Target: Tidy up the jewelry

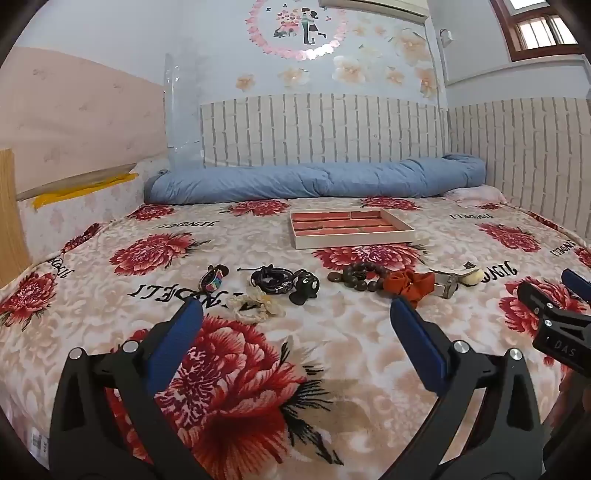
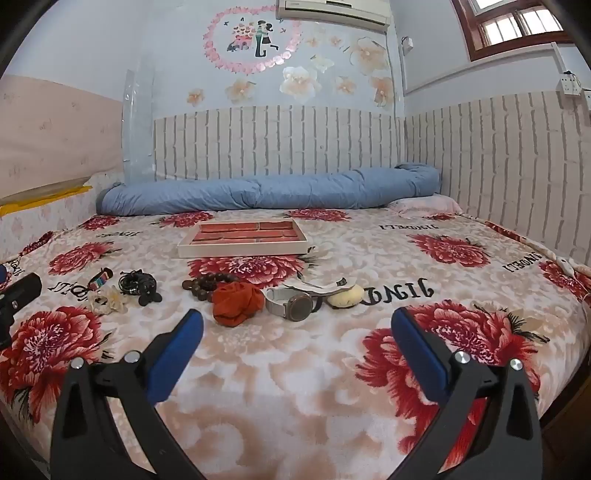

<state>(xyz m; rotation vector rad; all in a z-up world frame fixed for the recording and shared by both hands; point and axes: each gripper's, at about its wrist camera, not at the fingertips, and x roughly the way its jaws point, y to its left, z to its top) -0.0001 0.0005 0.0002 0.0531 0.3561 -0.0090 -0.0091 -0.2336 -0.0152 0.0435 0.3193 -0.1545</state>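
Blue-padded and spread wide with nothing between them, the left gripper (image 1: 295, 317) and right gripper (image 2: 297, 328) both hover short of the jewelry row—cream scrunchie (image 1: 255, 304), wooden beads (image 2: 208, 284), watch (image 2: 295, 304)—so nothing looks sorted yet; next, one must reach ahead, close on a piece, and carry it to the tray (image 2: 240, 249) beyond.

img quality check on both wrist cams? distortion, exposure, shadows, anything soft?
Left wrist: heavy fisheye, black corners, brick panel lines bow; window blown out; the left tongs cast a soft shadow on the blanket; jewelry sharp. Right wrist: same bowing and vignette; window overexposed; faint shadow under the right tongs; watch and tray in focus.
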